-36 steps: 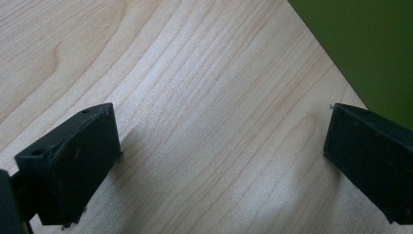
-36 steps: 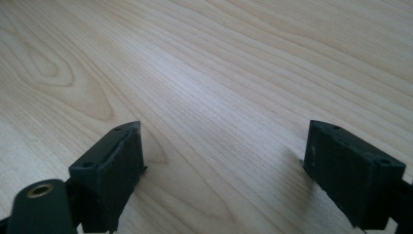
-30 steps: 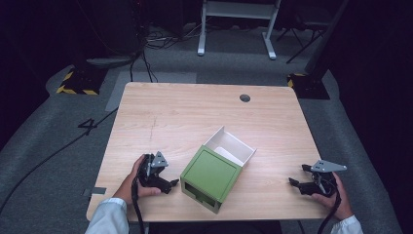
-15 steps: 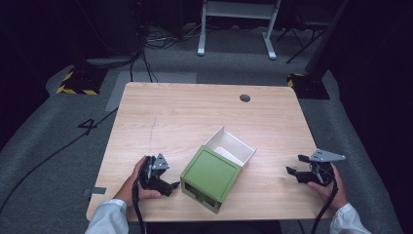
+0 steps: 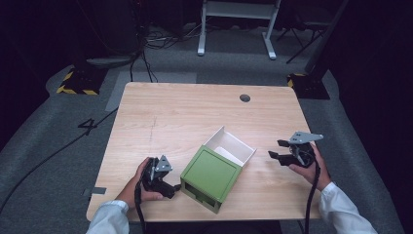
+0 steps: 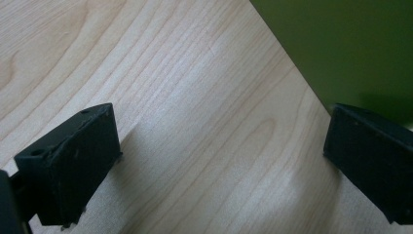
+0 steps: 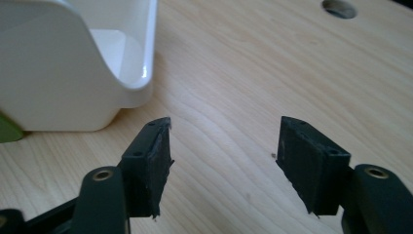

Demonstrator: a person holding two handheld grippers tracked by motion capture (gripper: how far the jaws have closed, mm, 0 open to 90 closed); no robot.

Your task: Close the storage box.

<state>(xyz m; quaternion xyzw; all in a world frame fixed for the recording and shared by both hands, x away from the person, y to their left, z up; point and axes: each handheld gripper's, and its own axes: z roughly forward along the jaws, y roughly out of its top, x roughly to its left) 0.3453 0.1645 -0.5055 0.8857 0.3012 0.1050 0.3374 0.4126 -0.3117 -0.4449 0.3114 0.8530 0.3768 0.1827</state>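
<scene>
Both grippers gape wide and empty either side of a green box.

Lower left of the high view, my left gripper sits just beside the green box. Its white inner tray slides out toward upper right, long axis diagonal. Right gripper faces that tray, farther off.

A light wooden bench with a round hole near its far edge stands on grey floor crossed by black cables, with yellow-black striped blocks and what may be a white frame's legs in the dim background.
</scene>
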